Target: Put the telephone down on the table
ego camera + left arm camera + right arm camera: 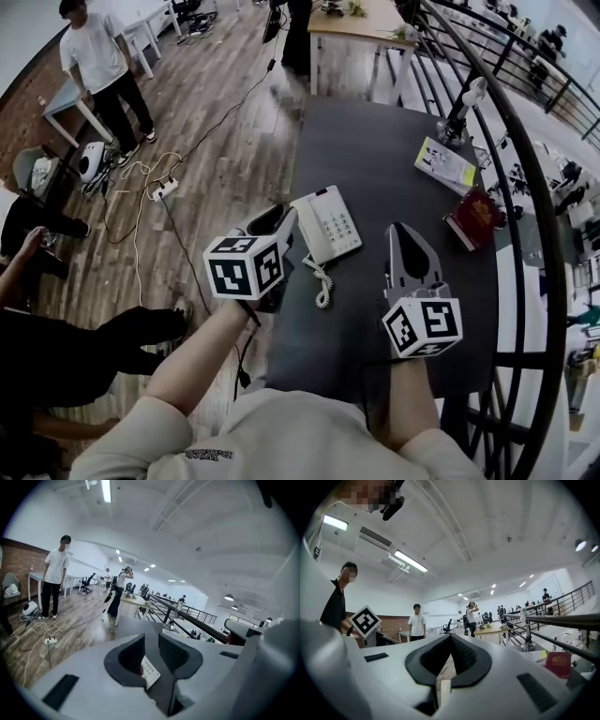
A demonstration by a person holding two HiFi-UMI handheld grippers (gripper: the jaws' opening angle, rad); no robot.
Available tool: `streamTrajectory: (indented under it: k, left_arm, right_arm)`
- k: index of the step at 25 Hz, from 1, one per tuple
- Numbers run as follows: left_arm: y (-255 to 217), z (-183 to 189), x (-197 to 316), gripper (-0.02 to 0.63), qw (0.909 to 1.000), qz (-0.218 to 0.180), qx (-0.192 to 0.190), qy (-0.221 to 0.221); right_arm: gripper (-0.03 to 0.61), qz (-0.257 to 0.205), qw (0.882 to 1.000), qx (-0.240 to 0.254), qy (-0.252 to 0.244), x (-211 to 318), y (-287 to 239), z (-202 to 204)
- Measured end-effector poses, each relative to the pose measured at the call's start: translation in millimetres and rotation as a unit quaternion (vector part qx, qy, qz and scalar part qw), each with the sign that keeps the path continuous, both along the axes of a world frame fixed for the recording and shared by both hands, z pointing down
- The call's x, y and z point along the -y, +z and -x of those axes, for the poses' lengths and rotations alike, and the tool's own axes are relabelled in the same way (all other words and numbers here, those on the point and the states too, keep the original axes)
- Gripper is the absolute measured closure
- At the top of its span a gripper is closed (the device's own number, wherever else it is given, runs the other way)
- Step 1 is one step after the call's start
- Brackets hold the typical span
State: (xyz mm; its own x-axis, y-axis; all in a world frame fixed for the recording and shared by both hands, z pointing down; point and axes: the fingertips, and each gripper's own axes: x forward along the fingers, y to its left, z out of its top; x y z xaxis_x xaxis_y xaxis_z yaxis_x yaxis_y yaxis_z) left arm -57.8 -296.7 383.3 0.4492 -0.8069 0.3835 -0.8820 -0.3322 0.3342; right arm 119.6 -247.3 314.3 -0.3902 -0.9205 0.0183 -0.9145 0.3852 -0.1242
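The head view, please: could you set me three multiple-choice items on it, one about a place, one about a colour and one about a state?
1. On which side of the telephone does the red booklet lie in the head view?
A. left
B. right
C. on top of it

2. What colour is the telephone?
A. white
B. black
C. red

3. How is the telephone placed?
A. lifted above the table
B. lying flat on the table
C. hanging off the edge by its cord

Answers:
1 B, the booklet sits toward the table's right rim.
2 A, its body and keypad are white.
3 B, its base rests on the dark top, with the cord coiled beside it.
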Motion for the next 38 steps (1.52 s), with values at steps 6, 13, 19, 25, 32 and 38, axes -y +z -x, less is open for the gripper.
streamTrajectory:
  k: [6,13,19,25,32,38]
  left_arm:
    - [-76.4,20.0,-39.1,0.569,0.9944,-0.103,0.015,-0.019]
    - [-111.2,21.2,-78.8,0.584,0.9867,-0.16,0.029,-0.002]
    - [-98.3,15.5,-104.9,0.607,0.9848,-0.171,0.024,0.018]
    - [-72.2,19.5,-125.0,0.609,0.9845,-0.172,0.031,0.012]
    - [-41.2,12.0,-141.1,0.609,0.9889,-0.144,0.033,0.017]
    - [-42.0,7.0,-142.5,0.609,0.988,-0.149,0.035,0.023]
  right_arm:
    - [0.577,-0.059,0.997,-0.049,0.009,-25.8,-51.3,3.1]
    - [0.577,-0.079,0.995,-0.068,0.001,-61.9,-72.9,15.8]
    - [0.577,-0.063,0.996,-0.064,-0.019,-83.5,-54.6,31.4]
    - [0.577,-0.028,0.998,-0.05,-0.032,-99.9,-17.3,45.0]
    - [0.577,-0.009,0.996,-0.065,-0.053,-112.4,6.8,55.2]
    - [0.577,-0.014,0.996,-0.073,-0.058,-112.7,4.2,57.1]
